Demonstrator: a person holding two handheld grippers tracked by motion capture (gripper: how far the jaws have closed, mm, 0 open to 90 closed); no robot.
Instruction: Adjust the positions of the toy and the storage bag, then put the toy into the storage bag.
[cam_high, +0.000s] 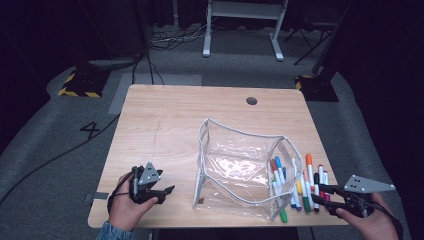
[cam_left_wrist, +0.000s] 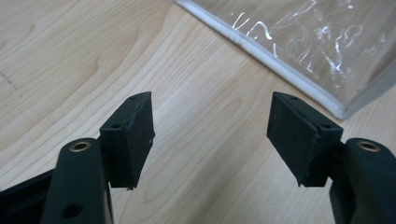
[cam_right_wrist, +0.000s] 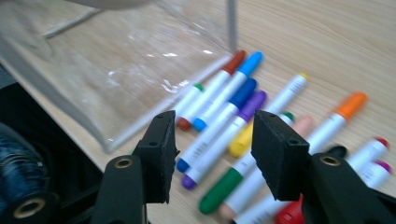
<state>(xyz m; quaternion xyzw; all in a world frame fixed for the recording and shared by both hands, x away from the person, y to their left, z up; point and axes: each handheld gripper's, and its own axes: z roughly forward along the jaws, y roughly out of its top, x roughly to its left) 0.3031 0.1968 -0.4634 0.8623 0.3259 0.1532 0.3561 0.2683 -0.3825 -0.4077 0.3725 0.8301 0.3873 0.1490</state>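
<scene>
- Markers (cam_high: 300, 182) lie in a loose fan on the counter (cam_high: 165, 125), at the near right corner, just beside the right wall of the clear pouch (cam_high: 240, 167); a few tips touch or overlap its white edge.
- Right gripper (cam_high: 322, 196) is the nearer one by far: it sits just off the near ends of the markers. Left gripper (cam_high: 167, 190) is well apart, on the other side of the pouch.
- Marker long axes run roughly away from the person, so about in line with the right jaws, not across them.
- In the right gripper view the purple marker (cam_right_wrist: 224, 140) and the blue marker (cam_right_wrist: 219, 123) lie ahead in the gap; the green-capped marker (cam_right_wrist: 224, 189) is nearest the jaws.
- Right jaws: apart, nothing clamped. Left jaws: apart too, only bare counter between them, pouch edge (cam_left_wrist: 261, 58) ahead to the upper right.
- My read: the right wrist needs a roll so the jaws straddle one barrel crosswise; the tight packing risks pinching two.
</scene>
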